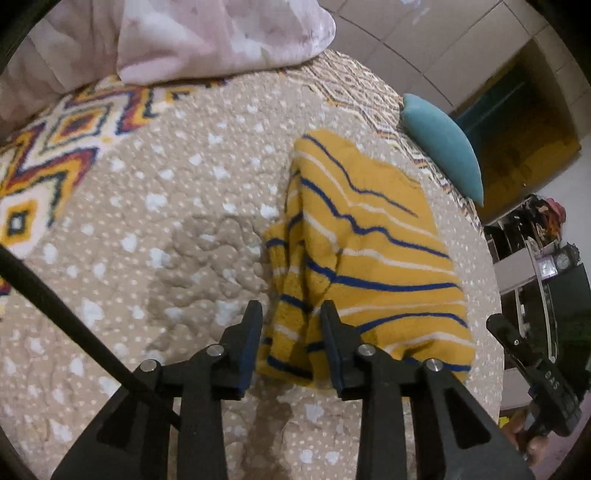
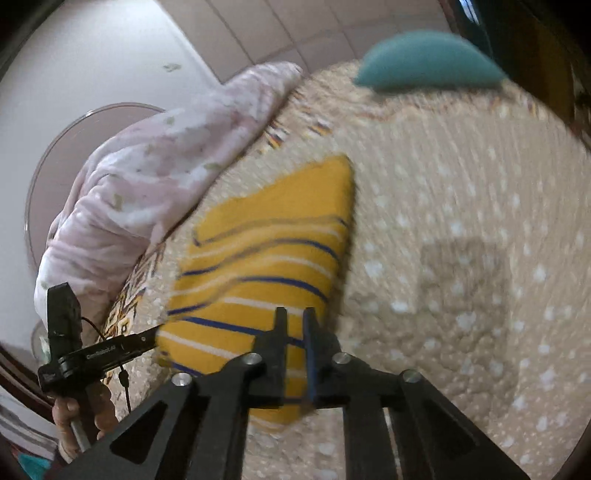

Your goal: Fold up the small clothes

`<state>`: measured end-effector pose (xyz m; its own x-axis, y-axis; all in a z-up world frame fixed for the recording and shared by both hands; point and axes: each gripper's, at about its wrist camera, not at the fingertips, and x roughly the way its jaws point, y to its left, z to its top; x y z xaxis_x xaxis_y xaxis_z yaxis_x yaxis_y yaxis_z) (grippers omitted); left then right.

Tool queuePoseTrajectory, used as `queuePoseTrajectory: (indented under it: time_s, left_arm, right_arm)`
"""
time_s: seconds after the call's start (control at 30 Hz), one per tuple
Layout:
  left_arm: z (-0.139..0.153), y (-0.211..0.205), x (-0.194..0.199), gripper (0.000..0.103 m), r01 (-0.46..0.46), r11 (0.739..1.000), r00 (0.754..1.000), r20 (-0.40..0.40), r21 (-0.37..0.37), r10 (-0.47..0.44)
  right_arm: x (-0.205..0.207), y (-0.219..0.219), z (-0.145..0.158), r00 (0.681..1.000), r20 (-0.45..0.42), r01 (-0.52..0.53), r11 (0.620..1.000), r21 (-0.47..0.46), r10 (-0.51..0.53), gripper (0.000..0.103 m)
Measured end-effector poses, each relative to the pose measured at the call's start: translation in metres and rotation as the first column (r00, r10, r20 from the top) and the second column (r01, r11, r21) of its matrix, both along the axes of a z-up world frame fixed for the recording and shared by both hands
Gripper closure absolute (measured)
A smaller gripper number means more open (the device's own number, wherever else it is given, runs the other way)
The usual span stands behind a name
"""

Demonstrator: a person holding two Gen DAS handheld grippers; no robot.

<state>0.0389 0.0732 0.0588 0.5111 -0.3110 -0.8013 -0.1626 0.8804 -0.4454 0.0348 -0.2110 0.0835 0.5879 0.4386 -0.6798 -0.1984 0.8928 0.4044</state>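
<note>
Mustard-yellow striped garment (image 1: 369, 254), with blue and white lines, lies rumpled on the beige dotted bedspread (image 1: 166, 221), toward the edge where a teal cushion (image 1: 443, 144) rests. The left gripper (image 1: 291, 314) hangs over the garment's near bunched end, fingers apart. The right gripper (image 2: 295, 321) has its fingers nearly together over the garment's corner; that view is blurred, so a pinch cannot be confirmed. A pink quilt (image 1: 221, 33) lies heaped at the bedspread's far edge.

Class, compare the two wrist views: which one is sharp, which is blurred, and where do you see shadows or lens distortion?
Left wrist view: sharp; the striped yellow garment and dotted bedspread show crisp texture, and a soft shadow falls on the bedspread. Right wrist view: streaky motion blur smears the bedspread dots and the teal cushion, while the right gripper stays crisp. Both views: fisheye bending and dark corners.
</note>
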Motion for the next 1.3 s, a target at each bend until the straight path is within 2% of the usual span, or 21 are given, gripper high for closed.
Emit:
queuePoseTrajectory:
  time_s: [0.07,0.13,0.17,0.2,0.3,0.33,0.4,0.47,0.63,0.73,0.77,0.83,0.87,0.9,0.93,1.0,1.17,1.2,1.23,1.27,1.3]
  left_arm:
    - [0.011,0.003,-0.005,0.069,-0.012,1.0,0.999,0.033,-0.003,0.012]
    - [0.017,0.003,-0.008,0.046,-0.008,1.0,0.999,0.052,0.003,0.008]
    - [0.017,0.003,-0.008,0.029,-0.007,1.0,0.999,0.052,-0.002,0.007]
    - [0.014,0.003,-0.008,0.025,-0.005,1.0,0.999,0.047,-0.02,0.006]
    - [-0.003,-0.003,-0.002,0.026,0.026,0.993,1.0,-0.005,-0.113,-0.027]
    - [-0.008,-0.007,0.001,0.032,0.043,0.991,0.999,-0.014,-0.127,-0.045]
    - [-0.013,-0.019,0.008,0.086,0.095,0.993,0.995,-0.028,-0.074,-0.097]
    - [-0.009,-0.023,0.011,0.089,0.107,0.994,0.994,-0.031,0.006,-0.107]
    - [0.004,-0.028,0.014,0.09,0.1,0.973,0.995,-0.017,0.207,-0.099]
    - [0.007,-0.022,0.01,0.083,0.117,0.971,0.993,-0.014,0.206,-0.117]
    - [0.012,-0.016,0.005,0.076,0.103,0.977,0.994,0.002,0.187,-0.105]
    - [0.022,-0.002,-0.001,0.049,0.04,0.984,0.997,0.058,0.174,-0.051]
    - [0.026,0.006,-0.004,0.029,-0.003,0.987,0.995,0.095,0.162,-0.012]
    - [0.028,0.012,-0.006,0.02,-0.03,0.99,0.992,0.124,0.141,0.012]
    - [0.027,0.016,-0.005,0.019,-0.042,0.992,0.99,0.138,0.118,0.025]
    - [0.017,0.016,0.009,0.019,-0.001,0.998,0.995,0.101,0.064,-0.005]
    - [-0.022,-0.013,0.04,0.019,0.113,0.994,0.993,-0.012,0.001,-0.113]
    - [-0.028,-0.019,0.043,0.029,0.129,0.992,0.991,-0.028,-0.006,-0.129]
    - [-0.032,-0.026,0.044,0.041,0.14,0.99,0.989,-0.04,-0.009,-0.14]
    - [-0.034,-0.031,0.044,0.053,0.142,0.99,0.989,-0.05,-0.02,-0.143]
    - [-0.03,-0.035,0.042,0.057,0.116,0.993,0.992,-0.045,-0.004,-0.116]
  right_arm:
    - [0.0,0.018,0.009,0.998,0.022,-0.062,0.998,0.014,0.061,0.092]
    - [0.003,0.033,0.007,0.994,-0.002,-0.11,0.992,0.054,0.111,0.092]
    - [0.007,0.039,0.001,0.994,-0.02,-0.109,0.993,0.046,0.11,0.092]
    - [0.007,0.043,-0.005,0.994,-0.033,-0.104,0.994,0.035,0.106,0.092]
    - [0.007,0.049,-0.031,0.992,-0.082,-0.097,0.995,0.02,0.099,0.092]
    - [0.005,0.05,-0.038,0.991,-0.09,-0.102,0.995,0.005,0.102,0.092]
    - [0.004,0.053,-0.045,0.989,-0.094,-0.121,0.992,-0.026,0.118,0.092]
    - [0.002,0.048,-0.047,0.987,-0.093,-0.139,0.989,-0.054,0.134,0.099]
    - [-0.006,0.036,-0.049,0.986,-0.088,-0.147,0.988,-0.038,0.143,0.1]
    - [-0.011,0.038,-0.041,0.987,-0.078,-0.142,0.988,-0.063,0.137,0.1]
    - [-0.015,0.034,-0.032,0.988,-0.066,-0.14,0.989,-0.048,0.137,0.096]
    - [-0.022,0.019,-0.012,0.993,-0.002,-0.121,0.993,0.012,0.121,0.087]
    - [-0.023,0.013,-0.007,0.995,0.016,-0.103,0.994,0.026,0.103,0.064]
    - [-0.022,0.002,-0.003,0.997,0.033,-0.07,0.997,0.035,0.069,0.05]
    - [-0.019,-0.005,-0.004,0.998,0.037,-0.049,0.998,0.038,0.047,0.029]
    - [-0.008,-0.016,-0.015,1.0,0.003,-0.015,0.999,0.05,0.015,0.027]
    - [0.036,-0.016,-0.079,0.979,-0.196,-0.007,0.967,0.255,0.059,0.027]
    - [0.04,-0.013,-0.089,0.974,-0.213,-0.004,0.954,0.301,0.072,0.027]
    - [0.045,-0.011,-0.098,0.971,-0.226,0.011,0.929,0.369,0.079,0.034]
    - [0.049,-0.012,-0.103,0.967,-0.245,0.032,0.913,0.407,0.076,0.048]
    - [0.05,-0.014,-0.105,0.963,-0.256,0.041,0.896,0.442,0.082,0.055]
